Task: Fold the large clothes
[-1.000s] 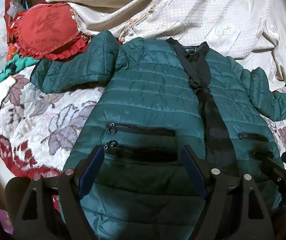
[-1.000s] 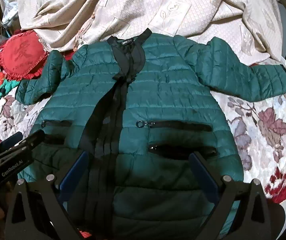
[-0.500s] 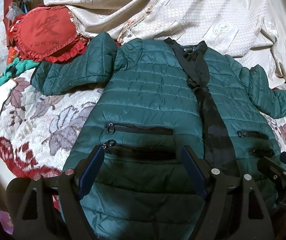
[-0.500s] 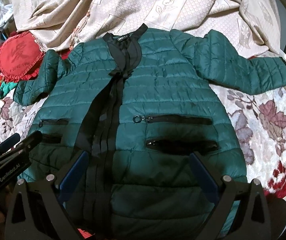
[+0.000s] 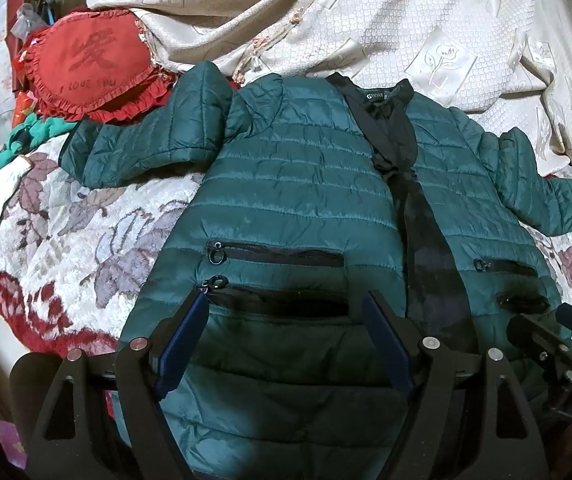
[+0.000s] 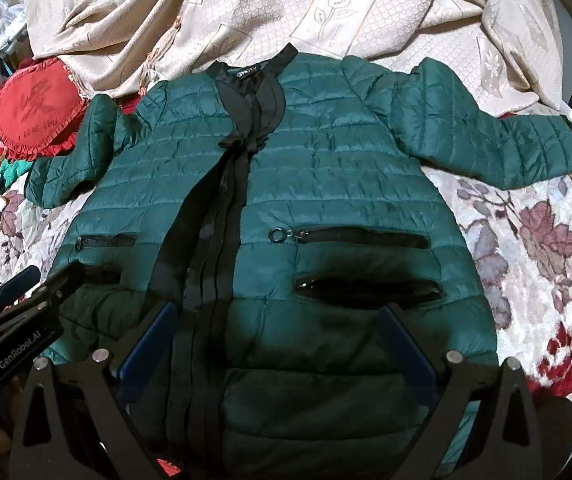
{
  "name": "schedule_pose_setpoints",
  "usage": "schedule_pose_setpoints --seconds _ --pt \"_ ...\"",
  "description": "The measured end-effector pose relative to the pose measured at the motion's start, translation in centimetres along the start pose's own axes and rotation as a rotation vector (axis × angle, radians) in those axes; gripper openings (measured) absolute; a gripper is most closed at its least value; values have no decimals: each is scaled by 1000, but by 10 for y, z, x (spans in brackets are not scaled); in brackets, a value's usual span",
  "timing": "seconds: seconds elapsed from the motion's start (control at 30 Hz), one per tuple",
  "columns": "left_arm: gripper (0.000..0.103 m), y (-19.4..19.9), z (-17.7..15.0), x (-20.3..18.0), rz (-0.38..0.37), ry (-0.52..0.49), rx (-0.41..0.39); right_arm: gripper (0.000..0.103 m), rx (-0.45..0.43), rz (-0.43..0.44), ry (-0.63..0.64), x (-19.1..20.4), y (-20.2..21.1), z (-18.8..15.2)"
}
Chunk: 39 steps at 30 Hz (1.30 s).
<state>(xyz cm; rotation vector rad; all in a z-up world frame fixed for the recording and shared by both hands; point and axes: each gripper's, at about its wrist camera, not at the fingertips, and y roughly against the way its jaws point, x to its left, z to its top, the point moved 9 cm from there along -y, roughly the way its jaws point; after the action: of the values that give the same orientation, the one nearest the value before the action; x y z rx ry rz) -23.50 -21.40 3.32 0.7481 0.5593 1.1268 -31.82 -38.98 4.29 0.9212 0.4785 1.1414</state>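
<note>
Bed, floral cover (image 5: 86, 232), beige quilt (image 5: 365, 20) bunched at the head: on it we record one green quilted jacket (image 5: 297, 200), laid flat, front up, sleeves spread, neck label illegible. Our left gripper (image 5: 286, 340) and right gripper (image 6: 276, 344) hover over its hem, jaws apart, empty. Beside it, a red cushion (image 5: 90, 64) lettered "I LOVE YOU"; one gripper body reads "GenRobot.AI".

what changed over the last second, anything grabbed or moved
Nothing was grabbed or let go. Both views slid slightly up the green jacket, most clearly in the right wrist view. The left gripper and right gripper stay open above its hem; the jacket still lies flat, sleeves spread.
</note>
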Motion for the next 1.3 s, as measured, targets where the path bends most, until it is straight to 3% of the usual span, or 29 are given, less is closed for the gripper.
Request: schedule_pose_setpoints --seconds 0.6,1.3 --pt "63 -3 -1 -2 1 -1 1 102 0 -38 19 -3 -5 1" --pt "63 -7 -5 -8 2 -7 10 102 -13 -10 17 0 -13 1"
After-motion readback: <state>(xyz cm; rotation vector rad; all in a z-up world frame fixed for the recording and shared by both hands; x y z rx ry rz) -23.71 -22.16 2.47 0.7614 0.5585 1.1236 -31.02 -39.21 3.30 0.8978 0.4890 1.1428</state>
